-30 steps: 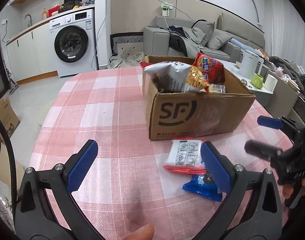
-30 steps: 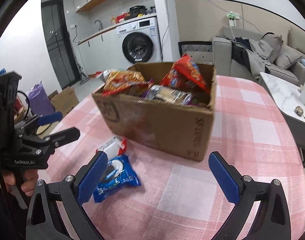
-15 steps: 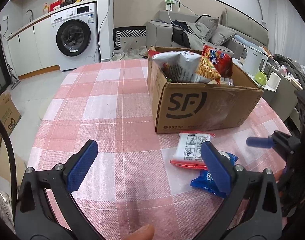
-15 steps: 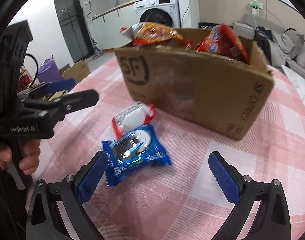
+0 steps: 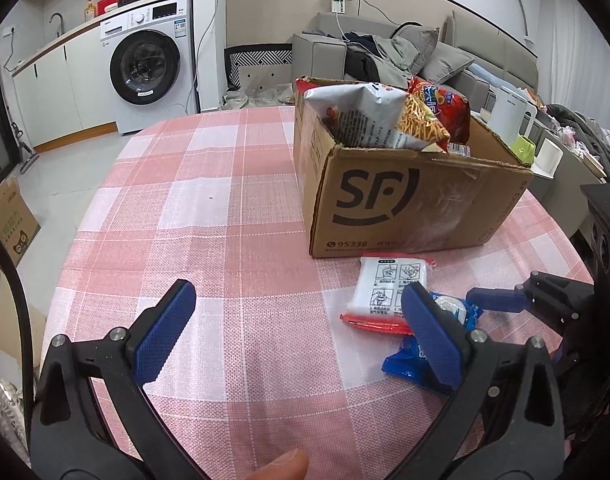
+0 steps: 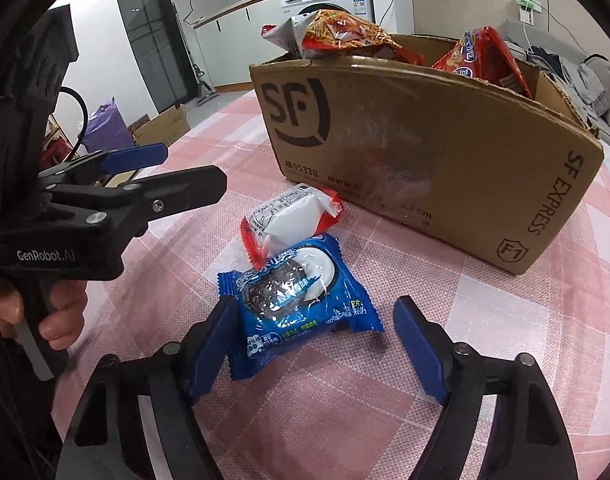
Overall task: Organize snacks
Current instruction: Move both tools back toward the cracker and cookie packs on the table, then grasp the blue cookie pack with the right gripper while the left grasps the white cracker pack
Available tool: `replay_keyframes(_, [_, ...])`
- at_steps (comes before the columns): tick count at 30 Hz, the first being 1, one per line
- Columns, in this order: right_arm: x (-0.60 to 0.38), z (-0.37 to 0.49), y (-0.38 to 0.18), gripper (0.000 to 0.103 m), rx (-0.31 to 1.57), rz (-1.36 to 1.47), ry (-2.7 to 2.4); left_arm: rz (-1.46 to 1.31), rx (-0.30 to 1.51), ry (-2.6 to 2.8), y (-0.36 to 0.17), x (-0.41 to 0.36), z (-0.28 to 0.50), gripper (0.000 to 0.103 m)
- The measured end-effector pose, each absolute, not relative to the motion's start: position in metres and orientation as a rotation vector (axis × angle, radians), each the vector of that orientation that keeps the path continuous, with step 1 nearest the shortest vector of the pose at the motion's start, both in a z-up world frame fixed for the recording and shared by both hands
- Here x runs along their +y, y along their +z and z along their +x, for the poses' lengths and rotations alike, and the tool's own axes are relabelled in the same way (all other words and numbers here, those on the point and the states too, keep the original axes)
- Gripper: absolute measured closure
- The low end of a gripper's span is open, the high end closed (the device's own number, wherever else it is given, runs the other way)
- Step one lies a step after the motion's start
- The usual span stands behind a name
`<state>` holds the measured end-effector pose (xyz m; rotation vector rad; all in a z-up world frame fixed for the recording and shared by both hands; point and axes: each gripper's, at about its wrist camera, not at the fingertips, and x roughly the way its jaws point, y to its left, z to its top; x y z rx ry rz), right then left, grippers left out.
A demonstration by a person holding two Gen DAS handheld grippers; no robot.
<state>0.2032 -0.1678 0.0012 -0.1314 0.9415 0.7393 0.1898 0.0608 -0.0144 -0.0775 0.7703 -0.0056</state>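
Two packets point(image 6: 293, 216) point(image 6: 301, 304) on table, one box point(image 6: 425, 152), two spread tools point(image 6: 317, 344) point(image 5: 301, 336)

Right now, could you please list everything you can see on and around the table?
Box: one, brown cardboard, open, on the table's far side.
Chip bags: at least three, silver, orange and red, sticking out of the box.
White packet: one, white with red ends, on the table in front of the box.
Blue packet: one, on the table, overlapping the white packet's near end.
Tablecloth: one, pink and white check.
Washer: one, white, back left.
Sofa: one, grey, behind the table.
Kettle: one, white, right of the box.
Left gripper: open, over bare tablecloth.
Right gripper: open, straddling the blue packet.
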Motion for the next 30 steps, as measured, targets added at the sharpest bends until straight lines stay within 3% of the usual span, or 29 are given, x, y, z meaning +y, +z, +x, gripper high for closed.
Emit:
replay_keyframes(6, [-0.161,0.199,0.002,0.031,0.938,-0.15,0.757,-0.079,0.776,-0.007,-0.018,0.061,0.192,0.001])
replay_keyframes(10, [-0.161,0.199,0.004,0.046,0.935,-0.144,0.777,-0.083,0.777,-0.007,-0.019,0.061,0.192,0.001])
replay_keyframes(14, [-0.164,0.199,0.007,0.054,0.923,-0.138,0.788,-0.083,0.778,-0.008,-0.02,0.062,0.193,0.001])
replay_keyframes(30, [-0.21,0.21,0.022,0.058,0.909,-0.082,0.705,-0.096,0.798,-0.019,-0.026,0.061,0.197,0.001])
